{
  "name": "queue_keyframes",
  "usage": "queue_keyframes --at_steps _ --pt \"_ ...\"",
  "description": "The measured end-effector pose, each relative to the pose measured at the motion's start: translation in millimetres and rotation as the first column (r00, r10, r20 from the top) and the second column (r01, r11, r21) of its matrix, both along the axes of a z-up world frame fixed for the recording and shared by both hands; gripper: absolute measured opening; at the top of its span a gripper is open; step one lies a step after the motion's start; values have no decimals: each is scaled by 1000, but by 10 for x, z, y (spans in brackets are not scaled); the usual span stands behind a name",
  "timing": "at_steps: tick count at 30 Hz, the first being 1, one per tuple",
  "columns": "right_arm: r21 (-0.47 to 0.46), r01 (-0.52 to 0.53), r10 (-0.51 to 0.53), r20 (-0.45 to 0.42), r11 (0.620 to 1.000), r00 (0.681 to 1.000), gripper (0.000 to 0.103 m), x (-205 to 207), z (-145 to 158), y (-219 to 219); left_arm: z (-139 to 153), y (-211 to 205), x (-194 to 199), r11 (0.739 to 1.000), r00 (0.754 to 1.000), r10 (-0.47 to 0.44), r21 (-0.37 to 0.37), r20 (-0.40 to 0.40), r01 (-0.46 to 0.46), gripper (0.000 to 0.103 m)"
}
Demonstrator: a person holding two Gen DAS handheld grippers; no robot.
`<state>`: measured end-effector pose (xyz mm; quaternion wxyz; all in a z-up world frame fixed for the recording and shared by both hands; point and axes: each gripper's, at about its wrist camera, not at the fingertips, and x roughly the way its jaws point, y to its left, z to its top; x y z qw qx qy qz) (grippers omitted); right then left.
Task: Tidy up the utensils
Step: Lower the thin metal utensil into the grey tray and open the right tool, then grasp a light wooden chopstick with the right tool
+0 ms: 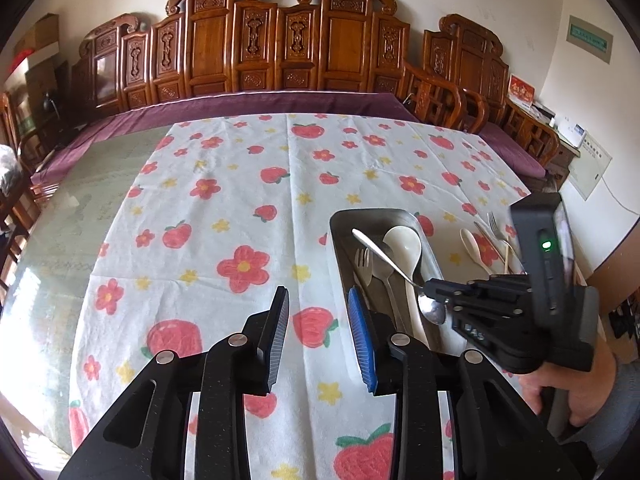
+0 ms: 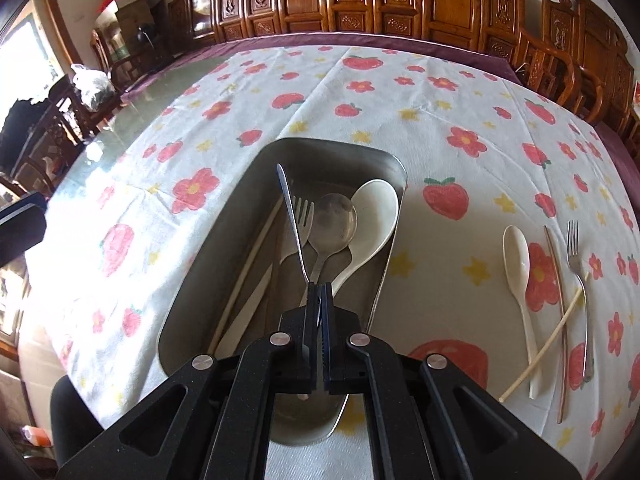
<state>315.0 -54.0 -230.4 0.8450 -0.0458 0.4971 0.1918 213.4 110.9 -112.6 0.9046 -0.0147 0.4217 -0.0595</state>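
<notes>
My right gripper [image 2: 319,286] is shut on a small metal spoon [image 2: 295,224], whose handle sticks out past the tips over the steel tray [image 2: 400,168]. In the left wrist view the right gripper [image 1: 434,287] hangs above the tray [image 1: 340,220], with the spoon's bowl [image 1: 433,313] below its tips. Inside the tray lie a white spoon [image 2: 376,208], a metal spoon [image 2: 334,216], a fork [image 2: 304,208] and a pale chopstick [image 2: 256,252]. My left gripper [image 1: 317,294] stands open over the tablecloth just left of the tray, with nothing between its fingers.
On the strawberry-print cloth [image 2: 440,80] right of the tray lie a white spoon [image 2: 518,256], a copper chopstick [image 2: 556,280], a fork [image 2: 576,256] and a pale chopstick [image 2: 552,344]. A carved wooden bench [image 1: 280,40] runs behind the table. A person's hand [image 1: 560,392] holds the right gripper.
</notes>
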Motion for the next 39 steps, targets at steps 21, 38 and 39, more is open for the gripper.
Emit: queue_keyframes --at_steps 21,38,39 --pt "131 -21 28 -55 991 998 4 -108 -37 -25 79 12 -88 1000 1000 25 8 13 -26 30" --pt "99 8 -16 83 995 996 17 -432 383 -1240 -27 -346 -96 999 999 50 14 5 -50 65" --pt "96 21 -29 85 995 996 20 -442 372 -1344 -33 -364 -91 999 999 52 13 5 -52 71"
